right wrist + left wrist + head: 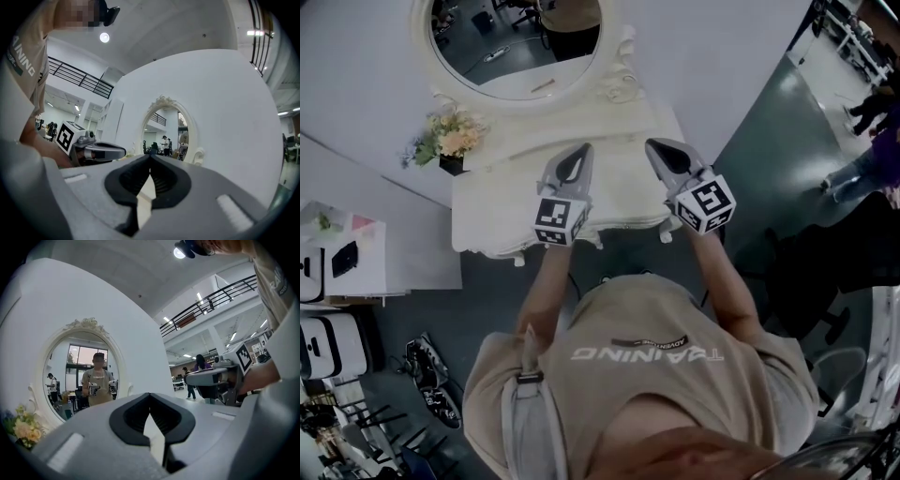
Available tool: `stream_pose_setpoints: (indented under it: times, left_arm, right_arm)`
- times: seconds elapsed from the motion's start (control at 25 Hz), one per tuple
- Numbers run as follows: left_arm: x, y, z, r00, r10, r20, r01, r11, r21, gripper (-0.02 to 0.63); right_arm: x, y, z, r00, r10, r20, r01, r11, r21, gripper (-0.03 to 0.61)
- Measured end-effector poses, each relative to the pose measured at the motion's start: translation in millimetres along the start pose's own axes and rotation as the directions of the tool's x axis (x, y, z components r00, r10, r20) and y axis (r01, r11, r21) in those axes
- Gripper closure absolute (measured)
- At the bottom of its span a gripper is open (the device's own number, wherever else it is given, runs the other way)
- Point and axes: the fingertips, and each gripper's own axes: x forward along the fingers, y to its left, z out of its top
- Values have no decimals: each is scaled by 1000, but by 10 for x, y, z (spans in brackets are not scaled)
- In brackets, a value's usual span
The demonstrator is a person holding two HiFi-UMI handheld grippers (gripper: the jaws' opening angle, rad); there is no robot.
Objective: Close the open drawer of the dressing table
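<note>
Here: a cream-white carved dressing table (487,206) with a big oval mirror (520,37) at the back and a small bunch of pale flowers in a dark pot (450,139) at its left end.

Held over the tabletop, side by side and pointing at the mirror: the grey left gripper (580,150) and the grey right gripper (655,146). Near each other, not touching. Hard to tell if either rests on the tabletop.

Left fingers (131,416) pressed together at the tips, with nothing pinched. Right fingers (166,180) just the same. Only a bit of cream tabletop showing through the small gap below the tips.

No drawer to be seen sticking out in the head view. Front of the table tucked away under the grippers and the arms. So maybe pushed all the way in, maybe out just a little bit. Can't say which.

To close a drawer like this well, if its front does stick out:
- Use shut fingers, like a flat nose, not a pinch.
- Press on the middle of the drawer front, or one gripper on each side at the same height.
- Push straight in toward the mirror, slow and even, so as not to jam it crooked.
- Stop when the front sits level with the table front.
- Stay away from the flowers.
</note>
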Motion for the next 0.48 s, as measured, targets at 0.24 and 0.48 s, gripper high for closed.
stream_pose_setpoints:
  times: [0.24, 0.48]
  left_arm:
    - [-25, 79, -205, 1000, -16, -9, 16, 1000, -25, 612]
    - [-177, 203, -484, 999, -22, -41, 20, 999, -44, 612]
  right_arm:
    - [109, 32, -161, 1000, -17, -14, 17, 1000, 11, 574]
    - [220, 150, -477, 998, -27, -54, 30, 999, 45, 574]
